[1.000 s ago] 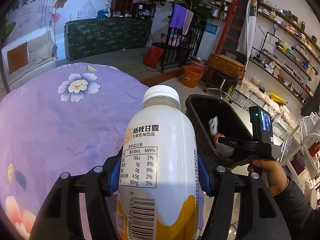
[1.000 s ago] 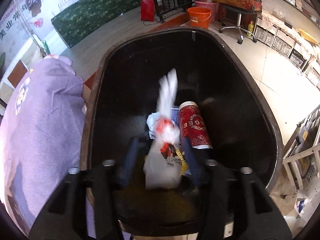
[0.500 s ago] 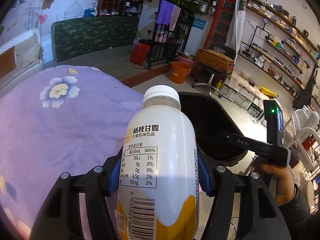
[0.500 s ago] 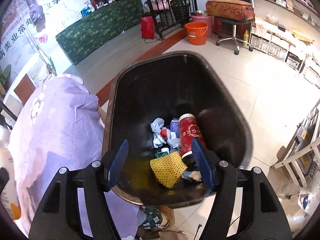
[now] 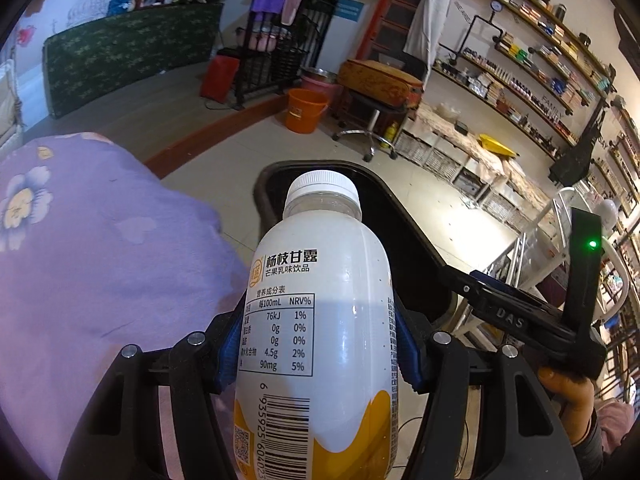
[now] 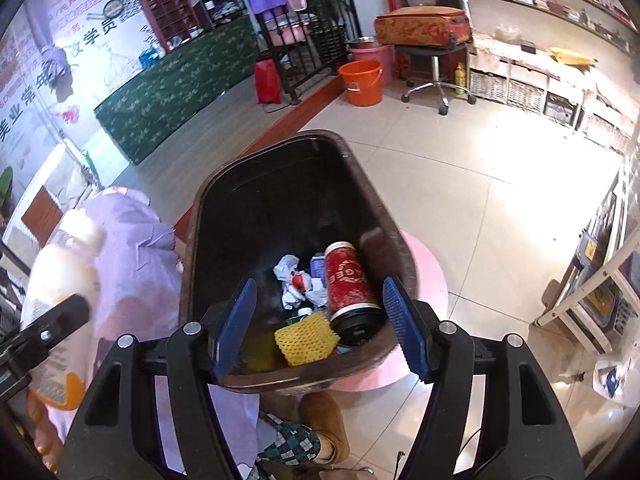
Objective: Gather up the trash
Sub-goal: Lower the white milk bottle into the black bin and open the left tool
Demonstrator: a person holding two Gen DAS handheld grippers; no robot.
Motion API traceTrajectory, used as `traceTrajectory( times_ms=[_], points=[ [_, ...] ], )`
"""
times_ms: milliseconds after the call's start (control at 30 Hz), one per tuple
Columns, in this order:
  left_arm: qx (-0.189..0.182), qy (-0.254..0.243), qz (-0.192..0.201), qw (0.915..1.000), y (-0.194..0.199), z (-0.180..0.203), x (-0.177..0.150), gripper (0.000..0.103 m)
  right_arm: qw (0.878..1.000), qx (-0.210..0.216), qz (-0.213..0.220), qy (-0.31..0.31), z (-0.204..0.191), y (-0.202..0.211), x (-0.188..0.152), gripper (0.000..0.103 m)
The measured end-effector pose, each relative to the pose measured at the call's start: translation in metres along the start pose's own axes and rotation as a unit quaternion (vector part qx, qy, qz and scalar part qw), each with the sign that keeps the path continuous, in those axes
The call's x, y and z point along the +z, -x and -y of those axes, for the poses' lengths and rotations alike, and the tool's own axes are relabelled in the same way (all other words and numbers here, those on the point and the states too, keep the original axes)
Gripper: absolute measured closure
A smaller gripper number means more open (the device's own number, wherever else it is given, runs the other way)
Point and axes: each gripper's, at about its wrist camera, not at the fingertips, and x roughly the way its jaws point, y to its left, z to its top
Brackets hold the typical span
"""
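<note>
My left gripper (image 5: 316, 344) is shut on a white and yellow drink bottle (image 5: 316, 320) with a white cap, held upright beside the black trash bin (image 5: 404, 236). The bottle also shows at the left of the right wrist view (image 6: 60, 300). My right gripper (image 6: 316, 332) is open and empty, above the near rim of the bin (image 6: 200, 216). Inside the bin lie a red can (image 6: 348, 284), a yellow foam net (image 6: 306, 338) and crumpled white trash (image 6: 292, 280). The right gripper's body shows in the left wrist view (image 5: 516, 316).
A table with a purple flowered cloth (image 5: 92, 248) stands left of the bin. A pink stool (image 6: 424, 280) sits under the bin's right side. An orange bucket (image 6: 362, 80) and a wheeled stool (image 6: 432, 64) stand farther off on the tiled floor.
The right gripper let go of a white bag into the bin, opened and rose above it. The left gripper carried the bottle rightward, off the table toward the bin.
</note>
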Motion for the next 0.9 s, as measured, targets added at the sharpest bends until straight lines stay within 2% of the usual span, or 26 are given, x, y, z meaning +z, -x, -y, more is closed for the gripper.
traceTrajectory(
  times_ms=[367, 633, 900],
  points=[
    [-0.009, -0.031, -0.077, 0.9965, -0.072, 0.035, 0.020, 0.043, 0.999, -0.016, 0.014, -0.045, 0.046, 0.014, -0.001, 0.037],
    [0.002, -0.018, -0.136, 0.9906, -0.116, 0.036, 0.031, 0.043, 0.998, -0.023, 0.011, -0.065, 0.066, 0.013, -0.005, 0.037],
    [0.017, -0.027, -0.154, 0.9876, -0.136, 0.041, 0.033, 0.041, 0.997, -0.027, 0.007, -0.071, 0.069, 0.011, -0.007, 0.037]
  ],
)
